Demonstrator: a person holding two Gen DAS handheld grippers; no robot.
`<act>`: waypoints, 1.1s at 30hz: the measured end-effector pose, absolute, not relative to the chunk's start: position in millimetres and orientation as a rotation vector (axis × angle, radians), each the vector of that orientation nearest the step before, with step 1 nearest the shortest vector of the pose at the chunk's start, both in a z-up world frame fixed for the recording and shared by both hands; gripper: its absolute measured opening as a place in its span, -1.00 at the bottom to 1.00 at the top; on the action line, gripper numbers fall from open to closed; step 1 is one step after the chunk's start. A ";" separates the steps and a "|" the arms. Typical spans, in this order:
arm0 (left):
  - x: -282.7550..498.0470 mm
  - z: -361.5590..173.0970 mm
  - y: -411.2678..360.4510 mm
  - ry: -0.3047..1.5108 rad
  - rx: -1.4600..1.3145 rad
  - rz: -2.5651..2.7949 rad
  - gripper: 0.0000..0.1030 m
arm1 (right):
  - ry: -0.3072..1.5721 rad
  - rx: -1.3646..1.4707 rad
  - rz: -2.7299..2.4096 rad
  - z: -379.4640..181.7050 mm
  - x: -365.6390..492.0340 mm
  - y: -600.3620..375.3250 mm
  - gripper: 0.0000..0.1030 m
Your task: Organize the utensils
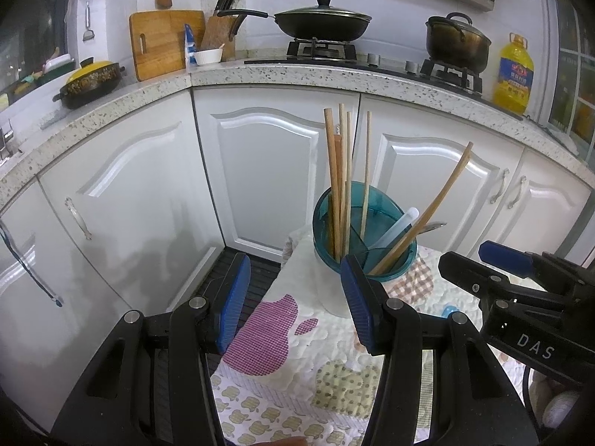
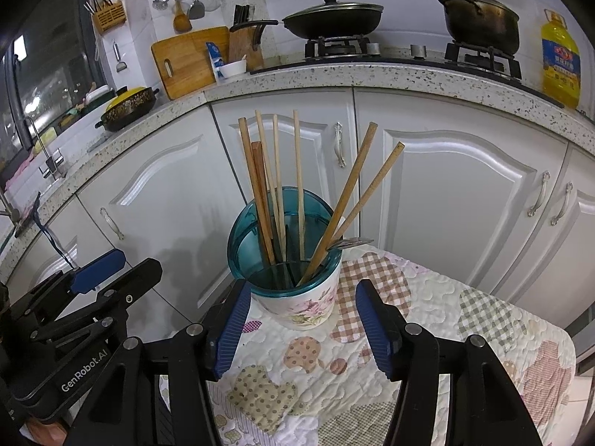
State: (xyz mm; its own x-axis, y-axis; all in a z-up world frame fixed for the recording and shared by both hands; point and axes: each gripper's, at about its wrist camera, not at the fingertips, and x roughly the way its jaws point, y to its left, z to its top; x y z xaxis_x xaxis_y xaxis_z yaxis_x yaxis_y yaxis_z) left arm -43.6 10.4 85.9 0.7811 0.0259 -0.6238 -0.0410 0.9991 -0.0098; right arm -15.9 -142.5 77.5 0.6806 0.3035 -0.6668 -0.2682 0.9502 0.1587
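While both empty, parted: right gripper (image 1: 520, 260) reads "DAS", left gripper (image 2: 108, 271) "GenRobot.AI"

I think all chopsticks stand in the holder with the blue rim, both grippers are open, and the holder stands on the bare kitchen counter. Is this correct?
Not quite. The holder does not stand on the counter; it stands on a patchwork cloth in front of the cabinets, as the right wrist view shows. The rest holds: the chopsticks stand inside it, and the left gripper and the right gripper are open.
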 end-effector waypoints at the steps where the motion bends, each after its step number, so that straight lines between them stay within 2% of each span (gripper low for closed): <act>1: -43.7 85.9 10.4 0.673 -0.023 0.036 -0.03 | 0.758 0.049 0.321 77.2 -15.7 -142.5 0.11; 33: -44.6 82.1 13.2 0.683 -0.029 0.038 -0.03 | 0.780 0.029 0.330 71.4 -14.6 -137.9 0.13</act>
State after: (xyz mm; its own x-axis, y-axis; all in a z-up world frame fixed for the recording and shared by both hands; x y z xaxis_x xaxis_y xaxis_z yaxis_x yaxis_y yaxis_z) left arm -44.6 13.2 82.1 0.7753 0.0257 -0.6310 -0.0446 0.9989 -0.0141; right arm -14.6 -137.9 71.4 0.6626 0.3023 -0.6853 -0.2811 0.9484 0.1466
